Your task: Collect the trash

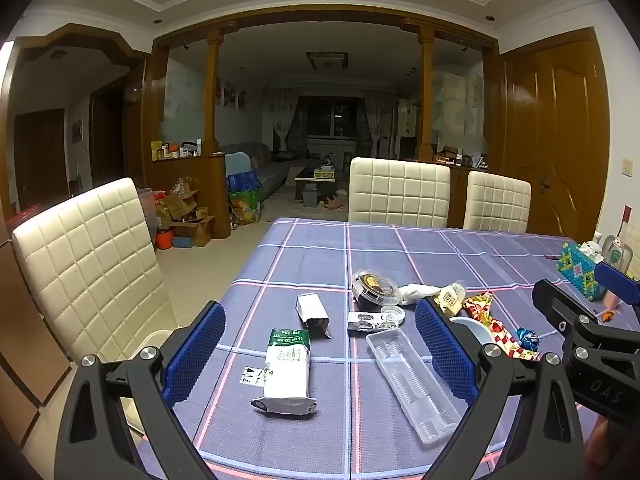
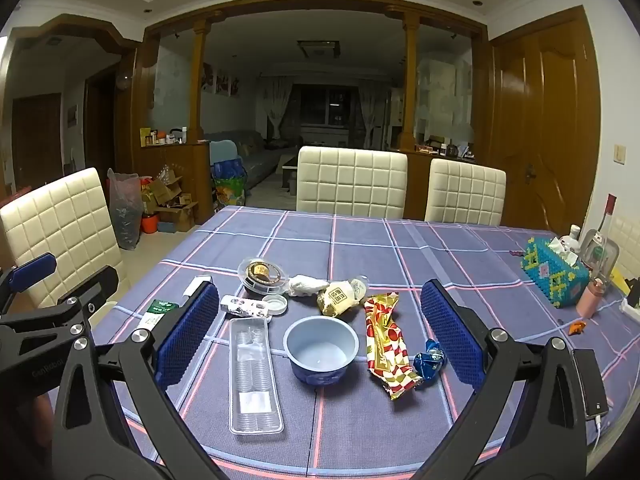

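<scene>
Two tongs, the left tongs [image 1: 320, 348] and the right tongs [image 2: 320, 332], hang wide open over the bench [image 2: 440, 248], and both hold nothing. Nothing looks picked up yet. All the trash sits in the middle of the frame: a white milk carton [image 1: 286, 372] with a green top, a clear tray [image 2: 254, 376], a red and gold wrapper [image 2: 388, 344] and a blue bowl [image 2: 322, 354]. I cannot read the small writing on the carton.

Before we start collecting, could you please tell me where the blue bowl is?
The blue bowl stands near the table's front edge in the right wrist view, between the clear plastic tray and the red-and-gold wrapper.
</scene>
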`<state>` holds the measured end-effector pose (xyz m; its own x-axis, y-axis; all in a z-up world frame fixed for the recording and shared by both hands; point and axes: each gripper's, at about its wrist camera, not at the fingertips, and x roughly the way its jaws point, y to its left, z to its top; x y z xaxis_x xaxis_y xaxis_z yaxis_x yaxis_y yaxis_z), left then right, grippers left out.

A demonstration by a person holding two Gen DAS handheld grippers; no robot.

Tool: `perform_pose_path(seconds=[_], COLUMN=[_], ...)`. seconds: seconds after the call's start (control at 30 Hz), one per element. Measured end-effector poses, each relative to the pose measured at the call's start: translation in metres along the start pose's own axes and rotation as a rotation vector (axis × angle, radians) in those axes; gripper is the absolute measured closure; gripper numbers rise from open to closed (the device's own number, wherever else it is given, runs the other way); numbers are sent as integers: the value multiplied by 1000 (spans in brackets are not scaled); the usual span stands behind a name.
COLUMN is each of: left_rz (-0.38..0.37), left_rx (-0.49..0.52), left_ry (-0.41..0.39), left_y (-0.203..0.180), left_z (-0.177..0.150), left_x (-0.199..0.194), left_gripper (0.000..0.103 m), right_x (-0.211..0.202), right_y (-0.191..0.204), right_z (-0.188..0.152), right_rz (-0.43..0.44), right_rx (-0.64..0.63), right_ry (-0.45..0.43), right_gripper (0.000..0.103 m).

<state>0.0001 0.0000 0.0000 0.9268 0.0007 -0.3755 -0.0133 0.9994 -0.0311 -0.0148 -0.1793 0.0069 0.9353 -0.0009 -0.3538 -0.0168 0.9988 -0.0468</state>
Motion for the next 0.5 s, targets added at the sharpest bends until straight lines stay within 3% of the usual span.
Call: perform_pose_path(seconds=[0.5], left_rz=[1], left_rx=[8], left_ry=[-9], left_y=[2], left_z=[0], left_x=[-1], left_gripper=[9], right_x=[1], right_y=[1], right_z=[1], right_rz=[-2], right_rx=[-5], right_ry=[3], right_gripper=[4])
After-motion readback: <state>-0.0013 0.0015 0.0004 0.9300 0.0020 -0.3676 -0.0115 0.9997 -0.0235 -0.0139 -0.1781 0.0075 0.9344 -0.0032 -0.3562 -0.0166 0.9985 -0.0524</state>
